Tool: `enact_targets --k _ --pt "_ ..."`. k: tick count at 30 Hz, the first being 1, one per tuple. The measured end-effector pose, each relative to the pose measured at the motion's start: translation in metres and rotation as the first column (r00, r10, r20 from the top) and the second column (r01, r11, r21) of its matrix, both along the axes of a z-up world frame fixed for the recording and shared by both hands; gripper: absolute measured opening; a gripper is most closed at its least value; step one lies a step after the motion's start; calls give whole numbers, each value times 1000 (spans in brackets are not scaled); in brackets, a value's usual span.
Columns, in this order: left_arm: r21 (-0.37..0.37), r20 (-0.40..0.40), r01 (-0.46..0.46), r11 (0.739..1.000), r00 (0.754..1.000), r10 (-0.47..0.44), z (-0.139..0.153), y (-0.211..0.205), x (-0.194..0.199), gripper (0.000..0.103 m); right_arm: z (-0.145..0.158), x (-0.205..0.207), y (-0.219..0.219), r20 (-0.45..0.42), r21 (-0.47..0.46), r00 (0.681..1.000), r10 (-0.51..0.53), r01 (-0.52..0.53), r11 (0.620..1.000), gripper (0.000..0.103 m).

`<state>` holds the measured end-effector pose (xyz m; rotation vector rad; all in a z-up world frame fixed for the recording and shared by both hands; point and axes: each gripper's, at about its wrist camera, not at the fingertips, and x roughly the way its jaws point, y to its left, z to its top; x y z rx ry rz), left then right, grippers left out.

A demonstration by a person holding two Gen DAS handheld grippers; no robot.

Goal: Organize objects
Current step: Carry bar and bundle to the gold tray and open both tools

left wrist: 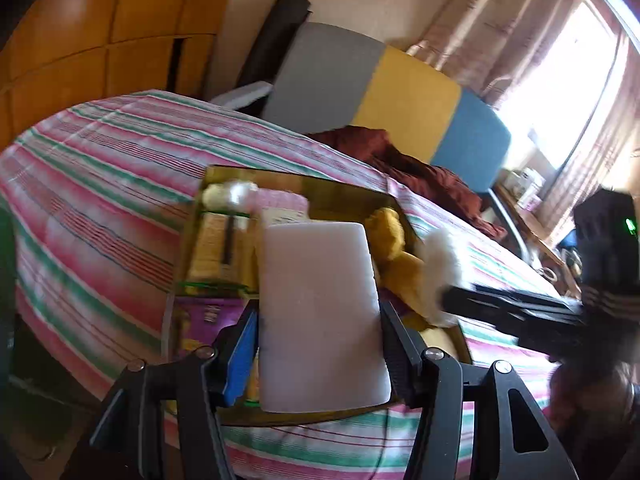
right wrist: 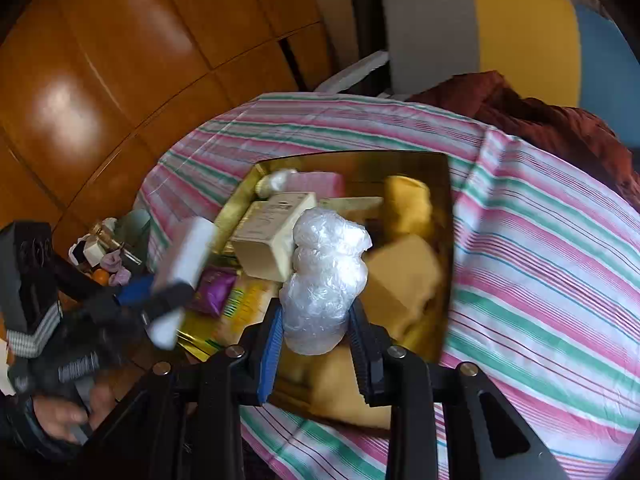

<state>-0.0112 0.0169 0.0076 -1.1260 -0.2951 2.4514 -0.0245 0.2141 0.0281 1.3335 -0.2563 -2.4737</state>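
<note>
Above the gold box (right wrist: 444,184), tilted down, each gripper clamps something: left (left wrist: 320,312) a white block (left wrist: 320,320), right (right wrist: 316,316) seemingly crumpled plastic (right wrist: 324,276).

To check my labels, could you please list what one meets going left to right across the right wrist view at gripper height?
Left gripper holding white block → purple packet → right gripper clamping plastic-wrapped bundle → yellow cloth → striped bedsheet.

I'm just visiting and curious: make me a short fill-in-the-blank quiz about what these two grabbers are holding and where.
1. The left gripper is shut on a flat pale ____.
2. The right gripper is shut on a bundle of clear ____.
3. Both hang over a gold-lined ____ filled with items.
4. The bed's sheet is ____ in pink, green and white.

Missing words: block; plastic; box; striped
</note>
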Motion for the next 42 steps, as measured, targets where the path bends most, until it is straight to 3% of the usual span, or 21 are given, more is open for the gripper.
enact_targets --k 9,14,17,27,29,39,42 --pt "-24 84 81 996 993 -79 -27 40 -11 59 -4 -28 -8 15 0 1000 -19 19 1000 32" --pt "-35 113 73 997 991 -69 -35 42 -11 75 -13 -38 -9 53 20 999 -12 11 1000 34" --pt "-51 106 57 997 993 -51 -37 37 -12 76 -25 -43 -9 76 37 997 -28 26 999 35" --pt "-168 -10 -36 985 999 35 -22 27 -4 77 -32 -36 -4 68 46 996 -63 60 997 36" --pt "-187 -39 -65 980 997 59 -16 23 -2 80 -28 -32 -4 47 46 996 -73 71 996 43" --pt "-247 -178 -193 950 972 151 18 6 10 99 -7 -2 -19 -79 125 990 -113 122 985 52" --pt "-248 -197 -214 945 966 167 25 3 13 103 -2 8 -24 -123 166 984 -129 148 975 63"
